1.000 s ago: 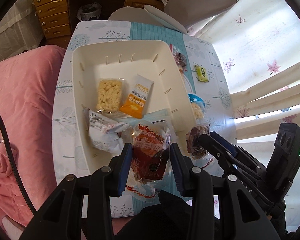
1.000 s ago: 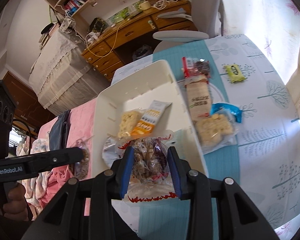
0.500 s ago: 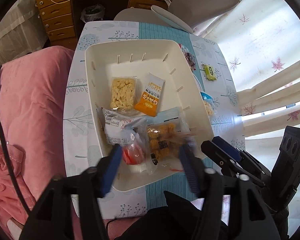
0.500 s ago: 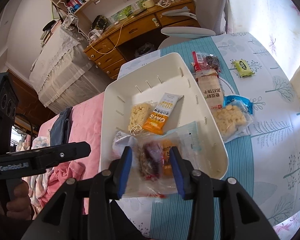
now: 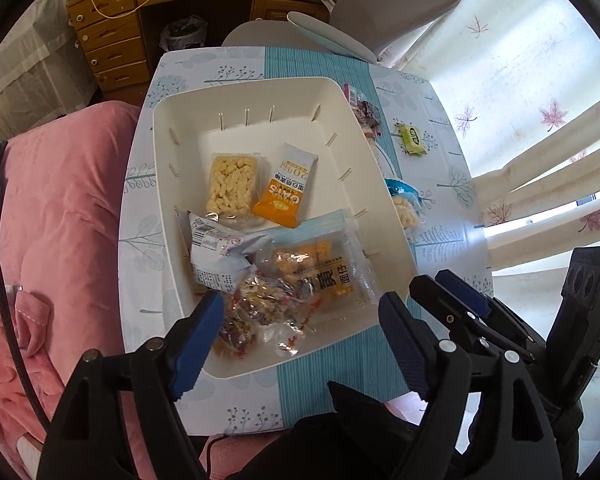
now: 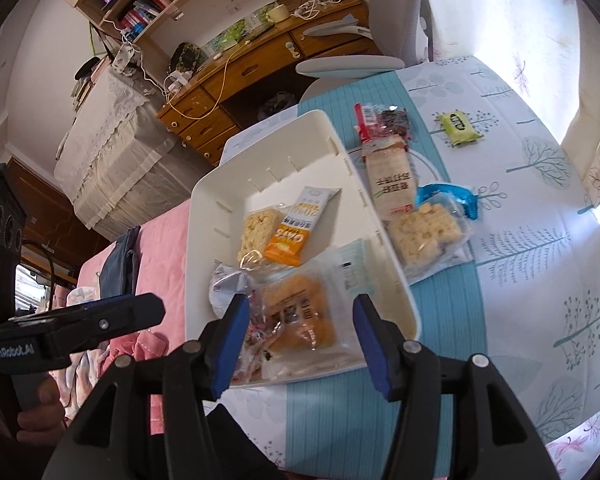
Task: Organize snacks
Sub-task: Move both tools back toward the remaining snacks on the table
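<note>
The jaws of the left gripper (image 5: 300, 330) have just been opening and are spread wide above a clear nut-mix packet (image 5: 260, 308), nothing clamped. The jaws of the right gripper (image 6: 300, 330) have likewise been opening and grip nothing; the orange cake packet (image 6: 300, 316) lies loose below them. Both packets are seen in the white basket (image 5: 160, 184) on the table (image 6: 540, 200), near its nearest wall, the cake packet's long axis slanted across the basket

wooden desk (image 6: 260, 64), sunlit curtains (image 5: 540, 100), grey chair (image 5: 388, 4)
</note>
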